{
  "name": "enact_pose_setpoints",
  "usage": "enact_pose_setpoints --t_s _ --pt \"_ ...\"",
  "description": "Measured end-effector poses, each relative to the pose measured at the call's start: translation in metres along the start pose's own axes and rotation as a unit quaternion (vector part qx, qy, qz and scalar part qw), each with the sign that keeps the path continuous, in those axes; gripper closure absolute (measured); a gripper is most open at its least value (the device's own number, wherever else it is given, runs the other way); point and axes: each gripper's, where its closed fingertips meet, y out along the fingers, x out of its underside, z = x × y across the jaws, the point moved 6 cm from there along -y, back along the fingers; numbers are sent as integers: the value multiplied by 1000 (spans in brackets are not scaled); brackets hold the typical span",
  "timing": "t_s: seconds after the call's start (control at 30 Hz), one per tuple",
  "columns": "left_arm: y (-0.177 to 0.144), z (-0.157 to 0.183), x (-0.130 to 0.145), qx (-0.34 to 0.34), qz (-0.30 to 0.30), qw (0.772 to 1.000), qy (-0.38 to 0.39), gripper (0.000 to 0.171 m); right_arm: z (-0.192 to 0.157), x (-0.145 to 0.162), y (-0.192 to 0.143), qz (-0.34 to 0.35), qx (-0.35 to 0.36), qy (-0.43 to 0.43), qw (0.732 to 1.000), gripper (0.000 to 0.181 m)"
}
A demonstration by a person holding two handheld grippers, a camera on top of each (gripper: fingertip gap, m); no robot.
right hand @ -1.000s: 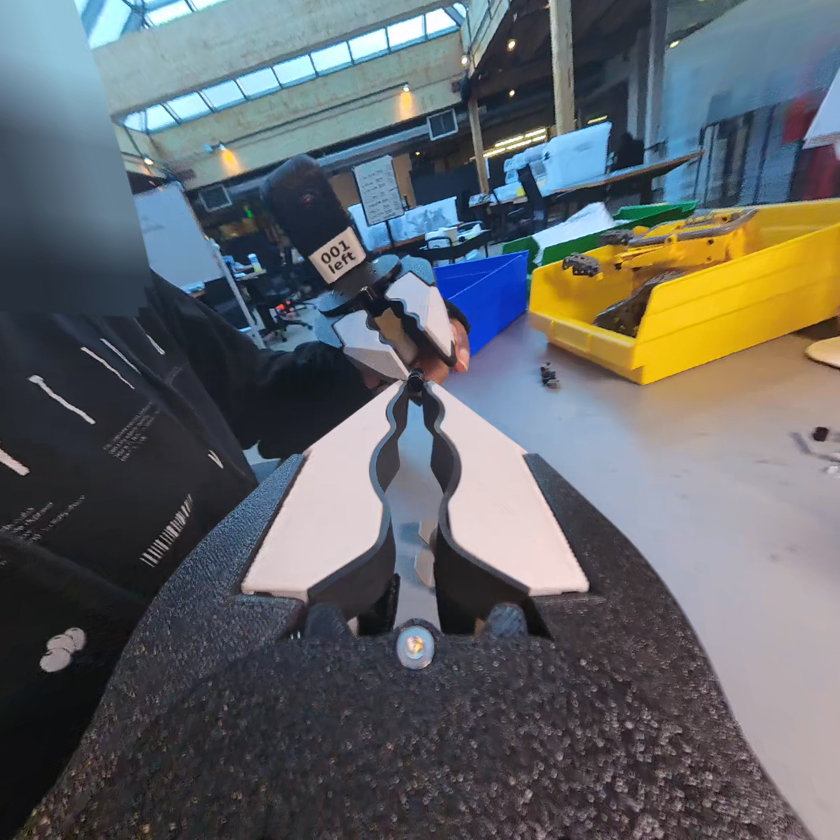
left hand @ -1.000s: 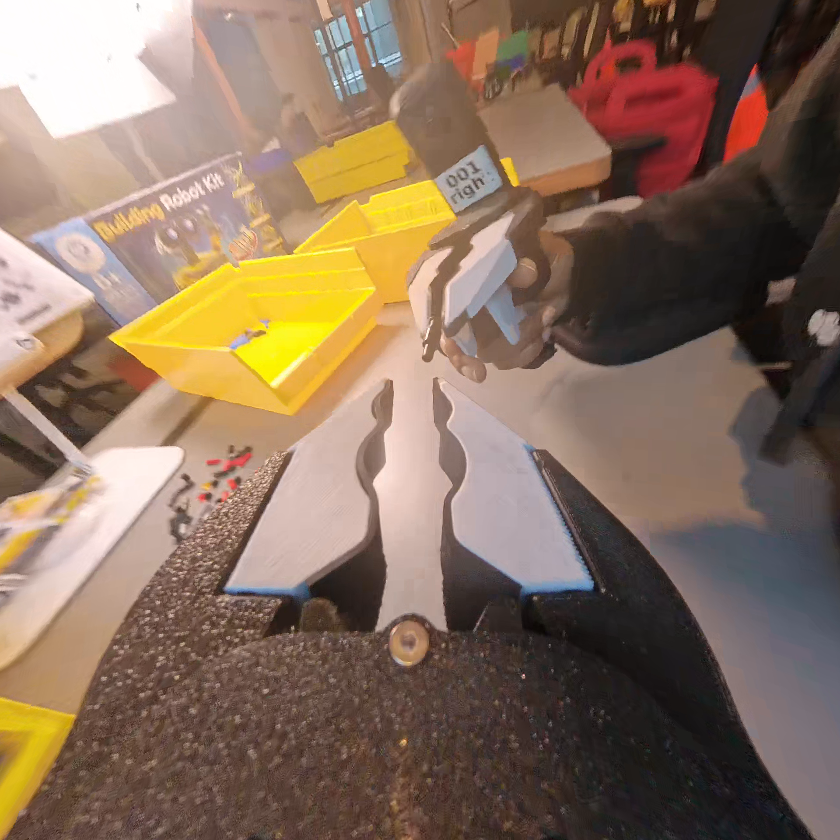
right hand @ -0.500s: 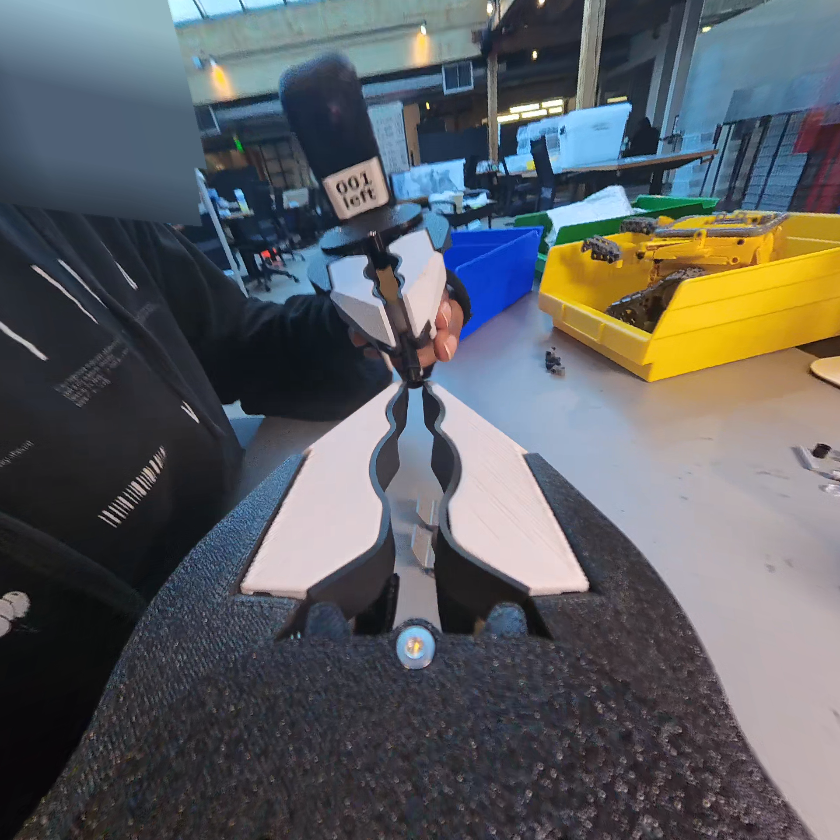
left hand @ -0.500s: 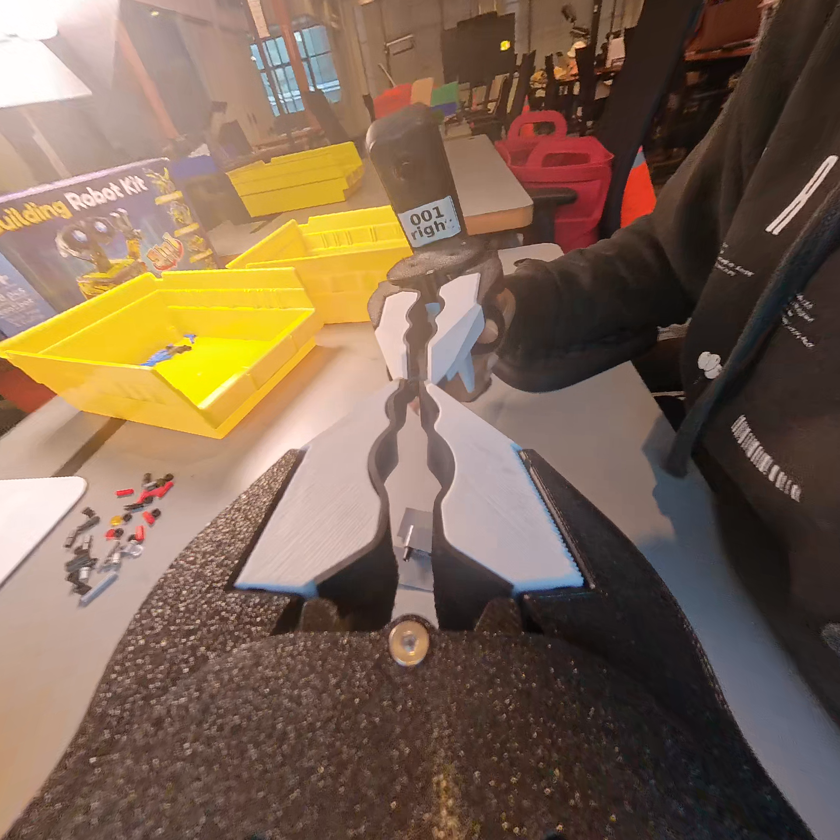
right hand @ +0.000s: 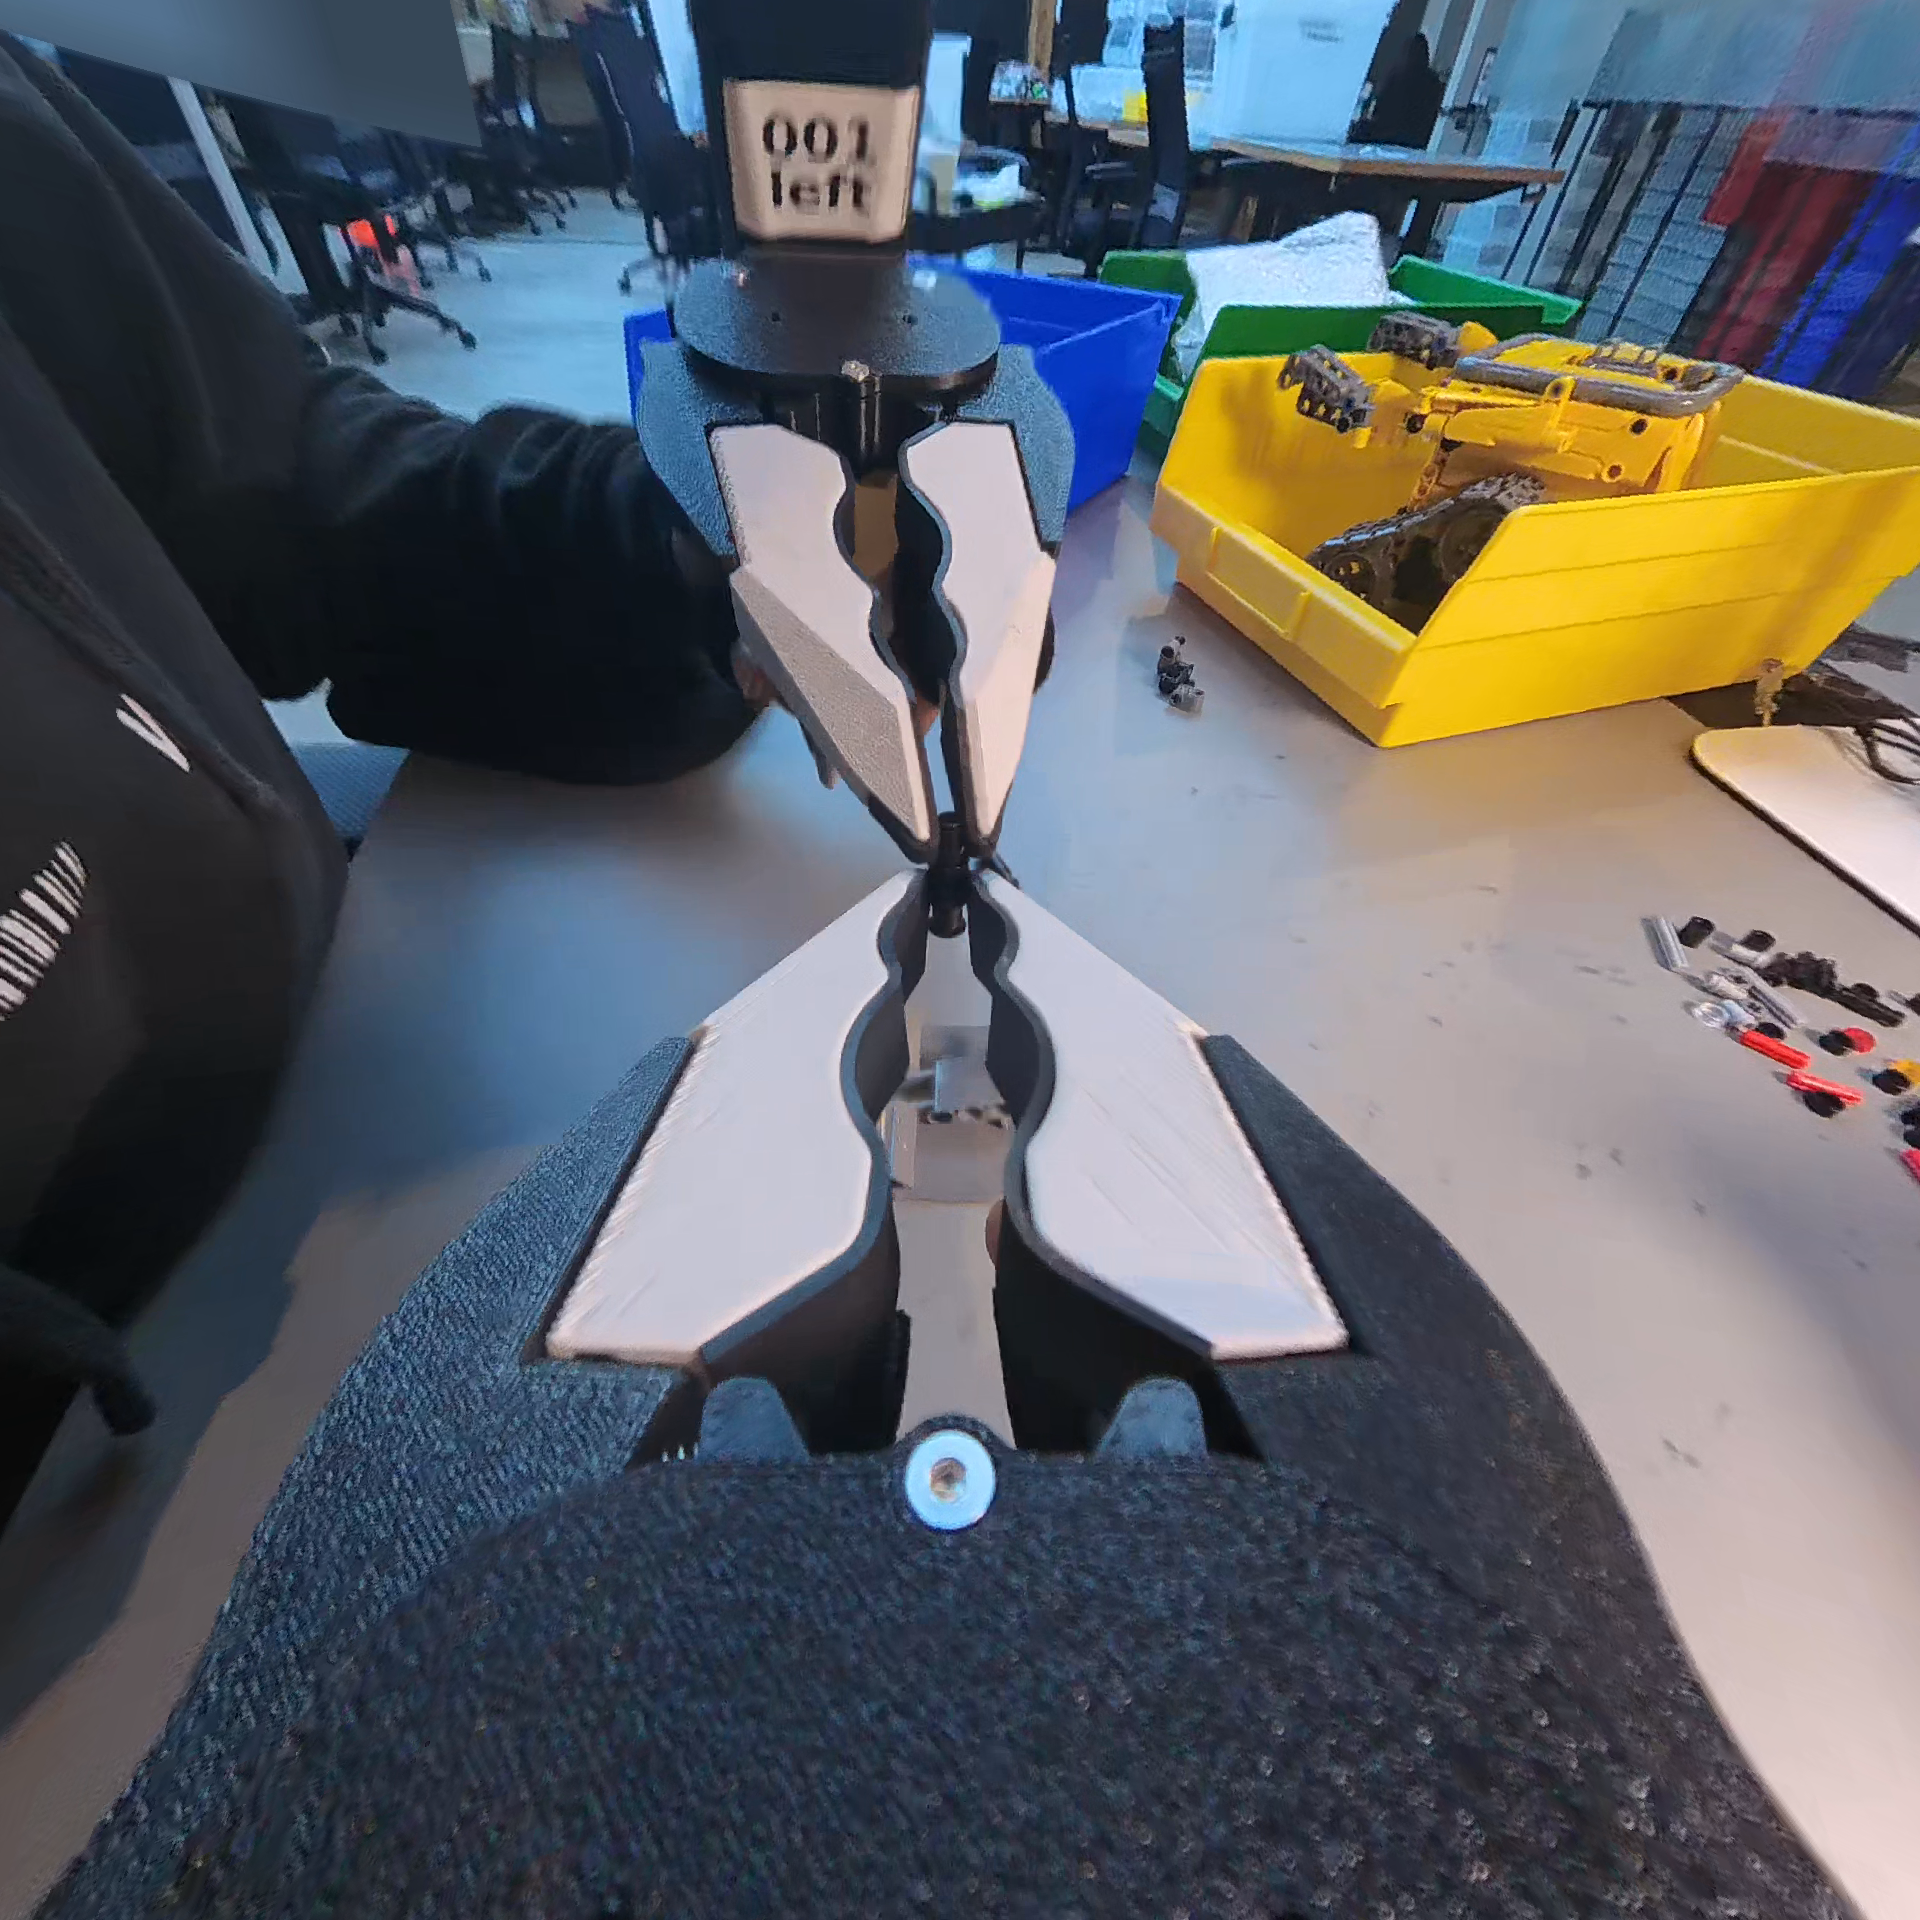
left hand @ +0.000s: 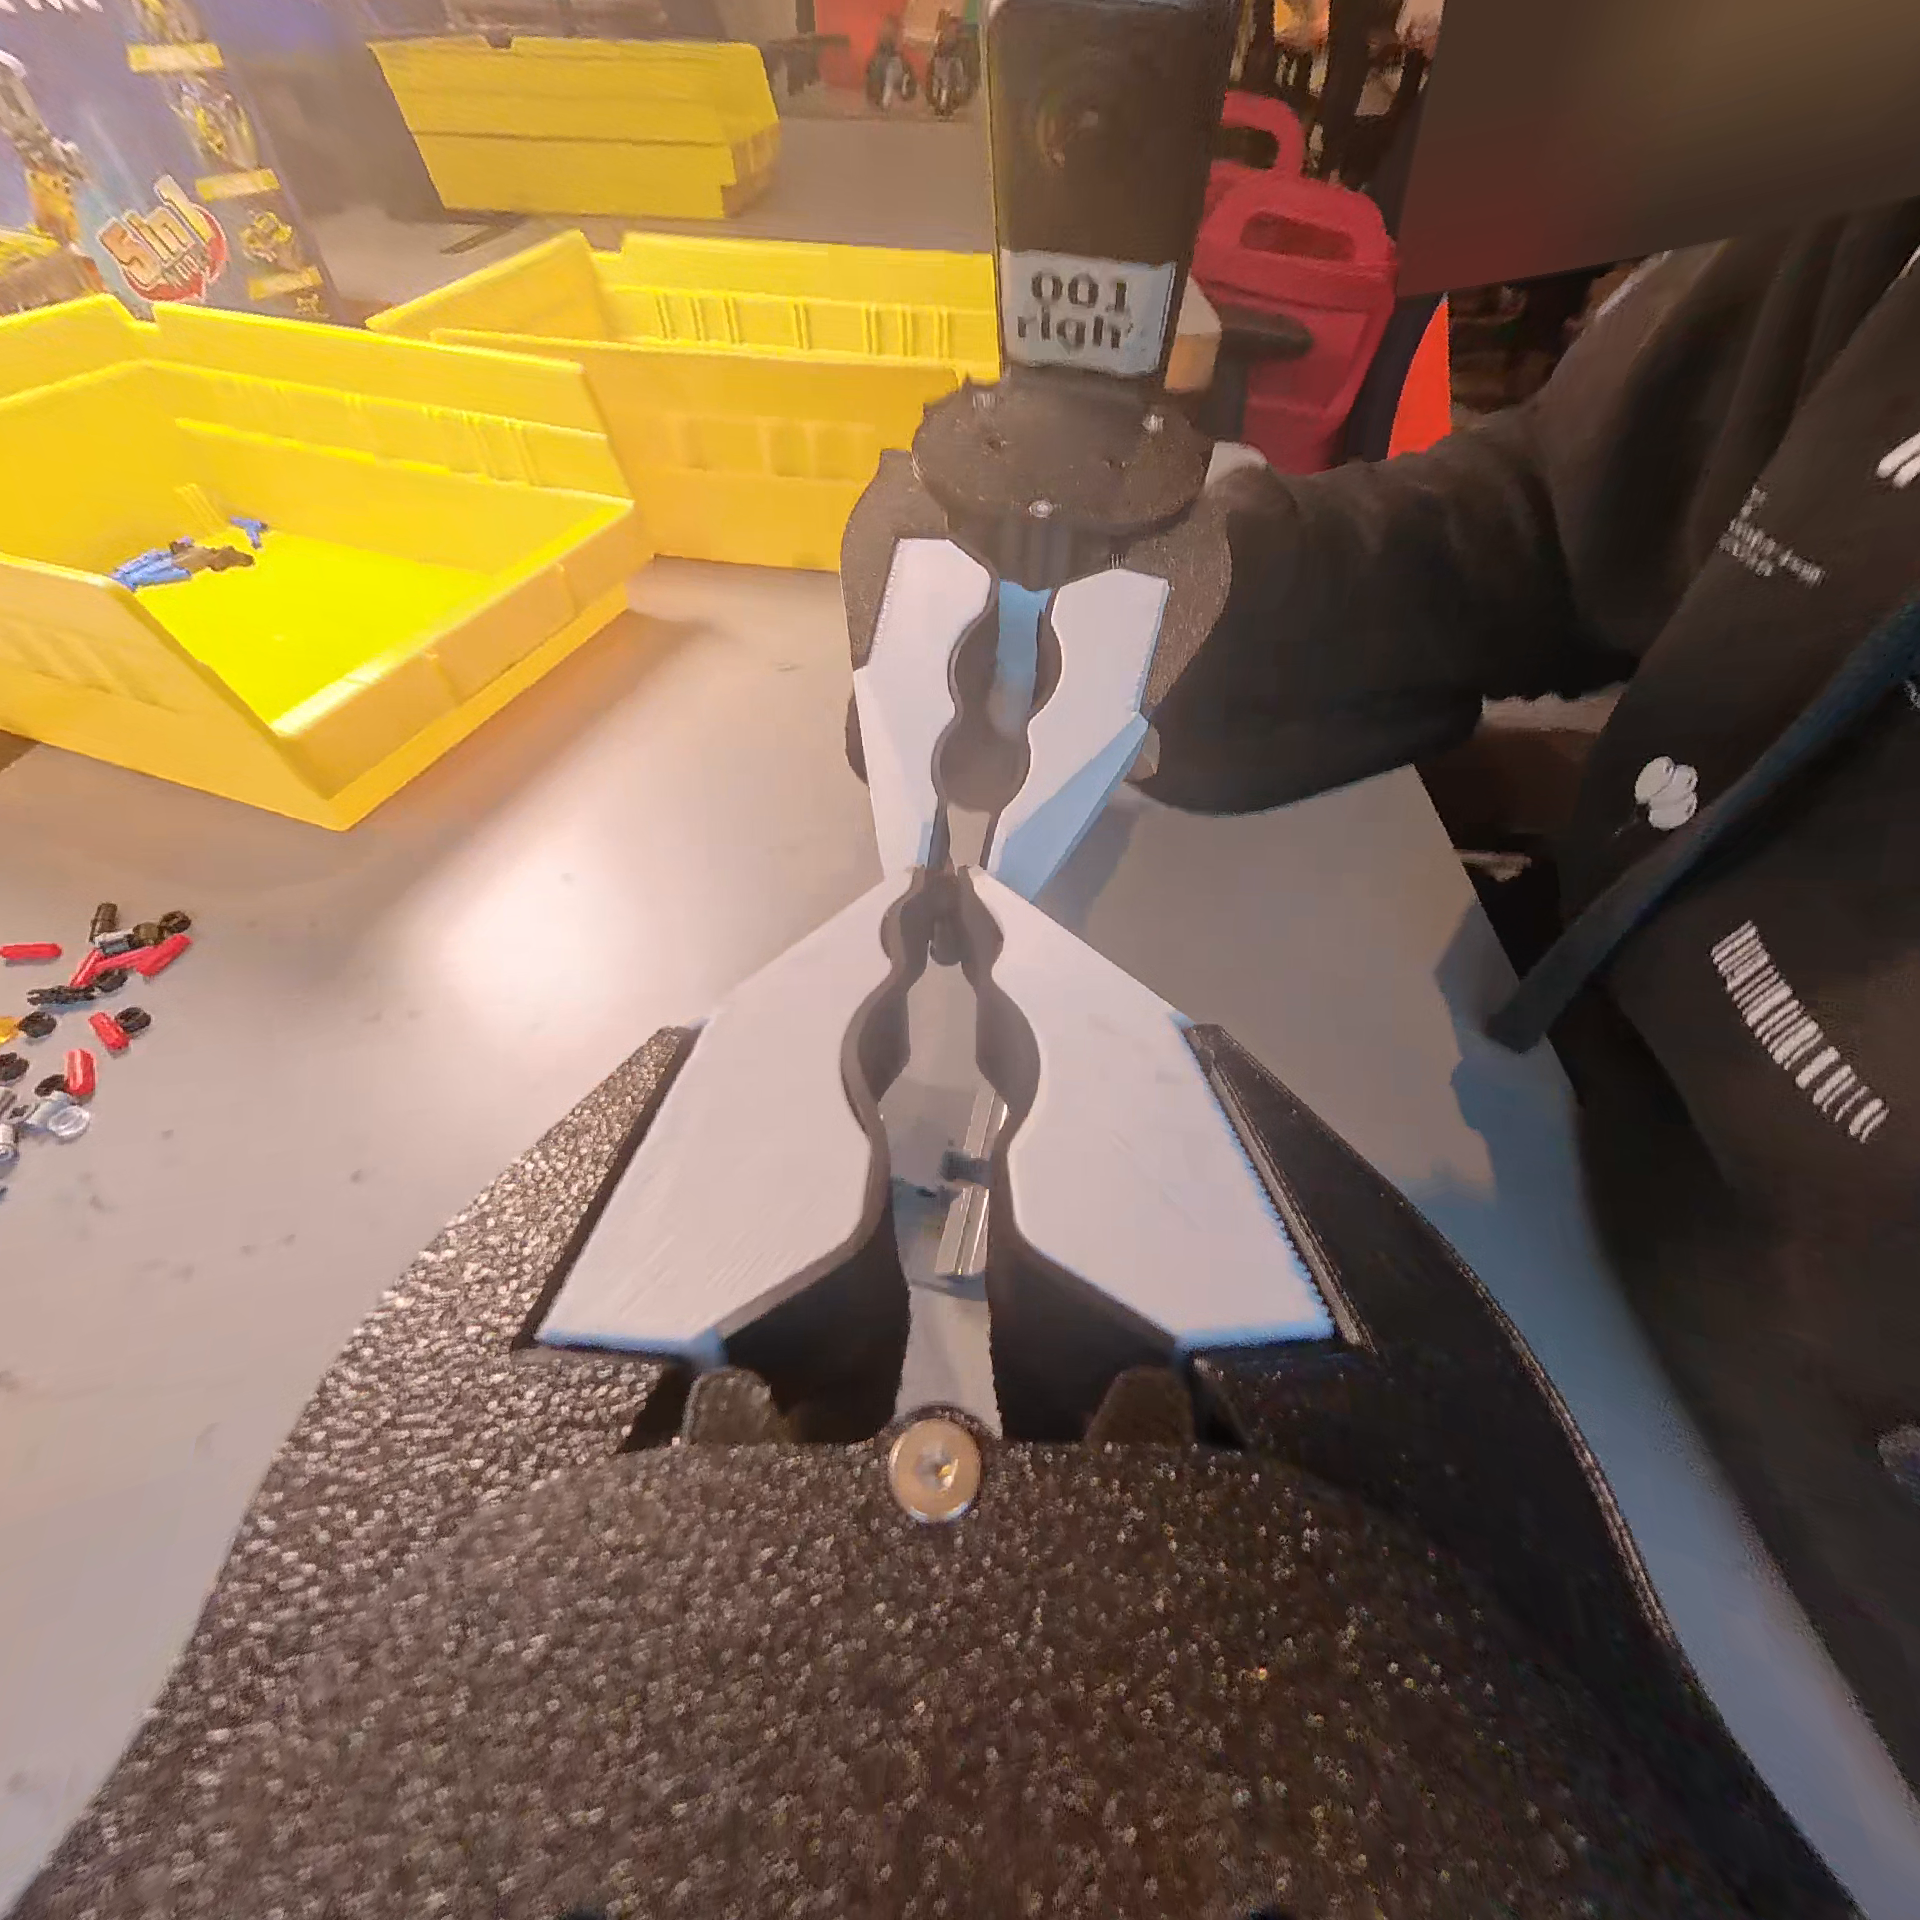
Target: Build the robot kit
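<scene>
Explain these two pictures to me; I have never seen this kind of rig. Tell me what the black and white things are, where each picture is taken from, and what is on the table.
No robot here: a person holds a hand-held tool in each hand, each with two white fingers and a camera looking along them. One picture looks from the left tool, the other from the right tool, so each also shows the other tool facing it. Their tips meet over the grey table, both shut on a small black peg. On the table lie loose red and black small parts, an open yellow bin holding a few blue pieces, and another yellow bin holding a yellow toy vehicle.
</scene>
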Motion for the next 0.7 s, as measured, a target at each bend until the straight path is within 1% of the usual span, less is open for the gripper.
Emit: enact_pose_setpoints --t_s 0.03,0.07,0.1,0.17,0.2,0.27,0.37,0.4,0.43,0.47,0.53,0.57,0.6,0.7 --pt "-2 -1 -4 0 26 1000 -9 167 2 -4 -2 24 -6 25 999 174" --pt "-5 -3 -8 0 53 998 -20 160 4 -9 -5 56 -14 60 997 174" --pt "-8 -5 -11 -5 65 997 -30 152 8 -14 -9 95 -20 100 990 174" --pt "-9 -10 -12 -33 59 997 -22 144 15 -24 -16 173 -36 178 968 174" --pt "-8 -11 -12 -53 56 997 -6 144 17 -28 -17 209 -42 211 954 174" --pt "-3 -10 -17 -97 56 993 23 148 20 -31 -15 252 -48 258 932 174" --pt "-1 -9 -28 -152 68 985 52 153 20 -32 -7 277 -57 301 911 174" --pt "-2 -10 -30 -175 65 980 68 155 20 -31 -4 279 -59 311 907 174" --pt "-2 -10 -29 -190 56 976 87 153 20 -30 -3 283 -62 320 902 173" --pt "-3 -9 -29 -202 49 972 108 156 21 -29 -3 284 -61 326 900 174" --pt "-5 -9 -29 -236 40 960 145 165 24 -26 -4 280 -51 326 901 174" --pt "-7 -9 -29 -252 36 954 162 166 25 -24 -3 272 -43 322 906 174" --pt "-7 -10 -29 -257 27 951 172 163 25 -24 -4 269 -38 318 908 174" --pt "-6 -8 -27 -257 13 946 198 167 24 -23 -2 257 -36 311 914 174"
